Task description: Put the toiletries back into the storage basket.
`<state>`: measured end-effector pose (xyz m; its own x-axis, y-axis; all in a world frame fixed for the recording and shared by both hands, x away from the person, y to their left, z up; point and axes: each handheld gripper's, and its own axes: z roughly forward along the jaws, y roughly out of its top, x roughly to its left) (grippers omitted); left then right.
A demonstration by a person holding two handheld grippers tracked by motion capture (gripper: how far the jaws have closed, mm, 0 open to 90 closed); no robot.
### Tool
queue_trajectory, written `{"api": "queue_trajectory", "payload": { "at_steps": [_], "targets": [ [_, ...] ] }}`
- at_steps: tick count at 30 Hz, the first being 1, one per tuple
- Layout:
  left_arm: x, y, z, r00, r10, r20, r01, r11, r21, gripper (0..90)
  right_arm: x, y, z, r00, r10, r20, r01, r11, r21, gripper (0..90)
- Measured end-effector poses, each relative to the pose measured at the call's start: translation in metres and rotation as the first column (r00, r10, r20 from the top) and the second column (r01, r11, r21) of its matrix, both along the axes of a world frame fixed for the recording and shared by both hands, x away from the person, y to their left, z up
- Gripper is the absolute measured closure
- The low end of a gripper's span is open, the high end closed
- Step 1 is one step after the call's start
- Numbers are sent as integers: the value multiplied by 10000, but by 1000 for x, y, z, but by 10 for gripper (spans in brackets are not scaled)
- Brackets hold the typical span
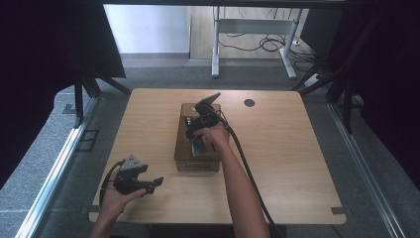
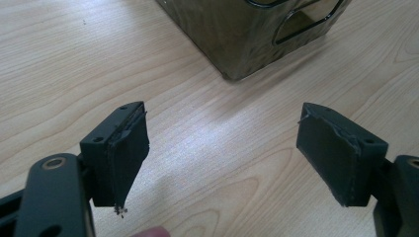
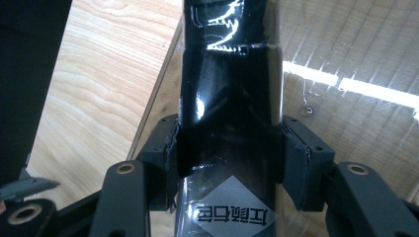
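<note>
High view: right gripper stood over a clear brown bin at table centre; left gripper rested apart, near the front edge.

Left gripper view: jaws wide apart, nothing between.

Right gripper view: pads clamped on a glossy black carton above the bin; placement seemingly unfinished.

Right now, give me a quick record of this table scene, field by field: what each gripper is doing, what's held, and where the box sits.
Right gripper: shut on the black glossy package, a pad on each side
Package position: over the transparent brown box
Left gripper: open, nothing between the pads
Left gripper location: near the table's front left, apart from the box
Box: mid-table on the wooden table
Package label: grey diamond with printed characters
</note>
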<state>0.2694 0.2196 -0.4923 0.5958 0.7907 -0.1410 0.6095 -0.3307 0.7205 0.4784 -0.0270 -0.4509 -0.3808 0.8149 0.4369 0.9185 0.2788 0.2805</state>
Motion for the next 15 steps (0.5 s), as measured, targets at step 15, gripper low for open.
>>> {"api": "queue_trajectory", "payload": {
  "at_steps": [15],
  "targets": [
    [1,2,0,10000,25,1,-25,9999,-146,205,1,11,-15,9953,-871,-417,873,9962,29,469]
  ]
}}
